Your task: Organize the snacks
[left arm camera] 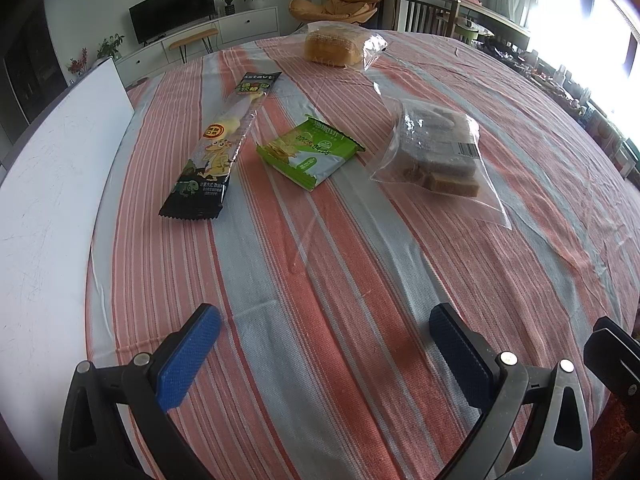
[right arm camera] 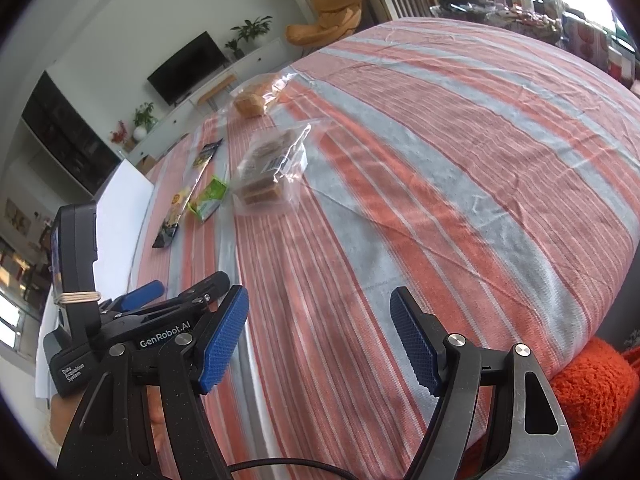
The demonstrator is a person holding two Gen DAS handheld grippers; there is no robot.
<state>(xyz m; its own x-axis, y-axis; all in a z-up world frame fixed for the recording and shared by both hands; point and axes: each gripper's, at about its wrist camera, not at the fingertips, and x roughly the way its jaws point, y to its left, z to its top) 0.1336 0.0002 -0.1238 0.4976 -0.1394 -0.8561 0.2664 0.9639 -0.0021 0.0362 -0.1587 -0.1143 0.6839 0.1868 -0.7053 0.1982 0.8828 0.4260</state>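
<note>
Both grippers, left & right, jaws spread, snacks well ahead, tablecloth between.

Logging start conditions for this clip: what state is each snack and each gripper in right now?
left gripper: open, holding nothing, above the cloth.
right gripper: open, holding nothing.
long candy packet: sealed, lying flat.
green cracker packet: sealed, lying flat, beside the candy packet.
clear bag of brown cakes: lying flat, barcode label up.
bagged sponge cake: in clear wrap, at the far end.
striped tablecloth: spread out, lightly creased.
</note>
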